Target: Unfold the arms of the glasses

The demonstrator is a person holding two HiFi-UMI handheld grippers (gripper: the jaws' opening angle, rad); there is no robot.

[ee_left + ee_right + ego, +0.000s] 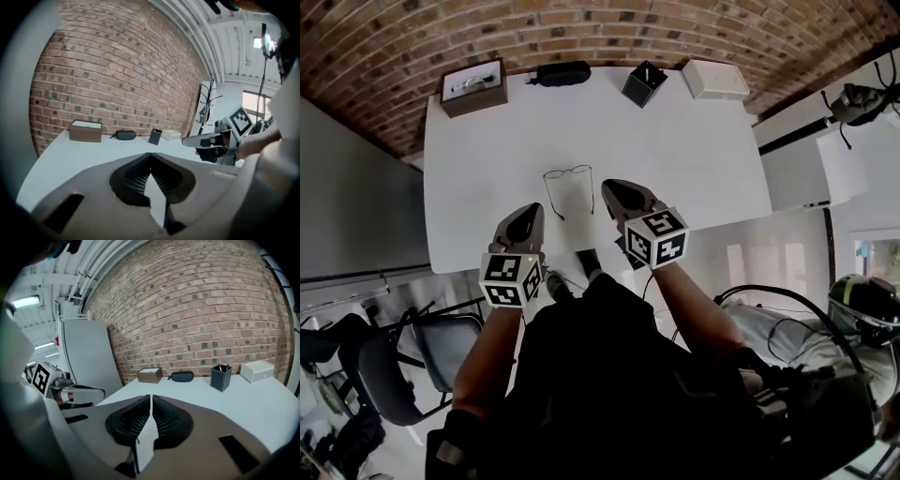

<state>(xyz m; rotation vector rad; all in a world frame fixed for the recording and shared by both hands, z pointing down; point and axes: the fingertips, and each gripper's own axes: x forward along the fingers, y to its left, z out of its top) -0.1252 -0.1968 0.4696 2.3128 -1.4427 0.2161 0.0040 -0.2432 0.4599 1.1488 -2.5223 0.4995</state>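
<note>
The glasses lay on the tabletop just ahead, between the left gripper and right gripper, arms running back toward them. Both pairs of fingers were together, empty.

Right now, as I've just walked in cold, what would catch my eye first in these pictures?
A pair of glasses lies near the middle of the white table, its arms stretching toward the person. The left gripper and right gripper hover at its near side, jaws shut and empty. A brick wall rises behind the table's far edge.
</note>
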